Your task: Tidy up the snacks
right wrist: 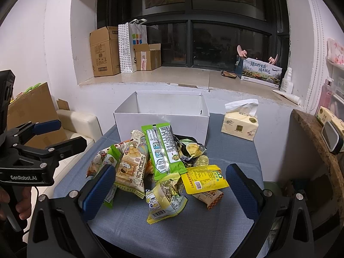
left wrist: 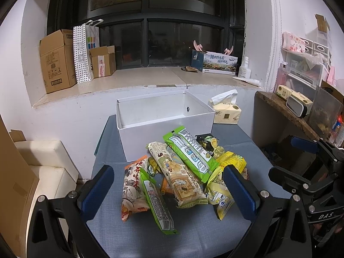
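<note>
- The left claw [left wrist: 169, 190] is held wide apart with nothing between its blue pads [left wrist: 97, 190]; the right claw [right wrist: 169, 190] is likewise spread wide and grips nothing.
- A pile of snack packets [right wrist: 159, 163] is seen heaped on the blue-covered worktop [right wrist: 215, 225], just ahead of both claws at 12 o'clock, untouched by either.
- The long green packet [right wrist: 163, 150] is laid on top of the pile, its long axis running from about 5 to 11 o'clock in the right wrist view.
- A yellow packet [right wrist: 203, 179] is placed at the pile's 3 o'clock side.
- A white box [right wrist: 163, 116], open at the top, is stood directly behind the pile.
- A tissue pack [right wrist: 240, 121] is set at 2 o'clock.
</note>
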### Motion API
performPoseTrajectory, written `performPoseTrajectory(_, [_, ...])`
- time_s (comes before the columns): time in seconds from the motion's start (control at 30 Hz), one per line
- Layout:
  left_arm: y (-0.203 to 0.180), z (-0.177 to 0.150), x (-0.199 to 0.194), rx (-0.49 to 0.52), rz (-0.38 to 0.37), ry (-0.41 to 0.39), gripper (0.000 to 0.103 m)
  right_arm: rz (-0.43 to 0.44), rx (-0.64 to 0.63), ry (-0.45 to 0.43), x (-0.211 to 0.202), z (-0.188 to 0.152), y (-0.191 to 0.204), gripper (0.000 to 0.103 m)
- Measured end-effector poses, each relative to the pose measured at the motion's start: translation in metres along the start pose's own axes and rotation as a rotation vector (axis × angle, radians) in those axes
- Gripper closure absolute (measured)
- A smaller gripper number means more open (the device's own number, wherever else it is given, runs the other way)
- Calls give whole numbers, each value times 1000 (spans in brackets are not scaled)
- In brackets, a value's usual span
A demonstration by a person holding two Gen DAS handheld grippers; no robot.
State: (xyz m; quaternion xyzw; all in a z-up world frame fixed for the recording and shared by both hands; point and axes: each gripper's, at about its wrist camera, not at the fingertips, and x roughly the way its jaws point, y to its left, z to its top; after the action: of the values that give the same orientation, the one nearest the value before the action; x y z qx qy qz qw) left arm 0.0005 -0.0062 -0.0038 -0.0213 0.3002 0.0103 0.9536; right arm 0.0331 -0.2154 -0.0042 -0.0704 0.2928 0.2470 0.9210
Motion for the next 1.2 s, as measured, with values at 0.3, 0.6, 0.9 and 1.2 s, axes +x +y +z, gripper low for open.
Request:
performPoseTrajectory(0.3, [1, 0, 1, -1, 0, 2, 0, -4, 3, 3, 2, 0, 1, 0])
performPoseTrajectory(0.6, [2, 0, 0, -1, -2, 3, 0, 0, 1, 1, 3, 0, 2, 0])
performPoseTrajectory(0.9, [0, 1, -1, 3, -2, 4, 0, 1, 2, 1, 3, 0, 2, 0])
performPoseTrajectory(1.2, [0, 1, -1, 3, -4, 4, 0, 4, -1, 4, 5, -3, 4, 0])
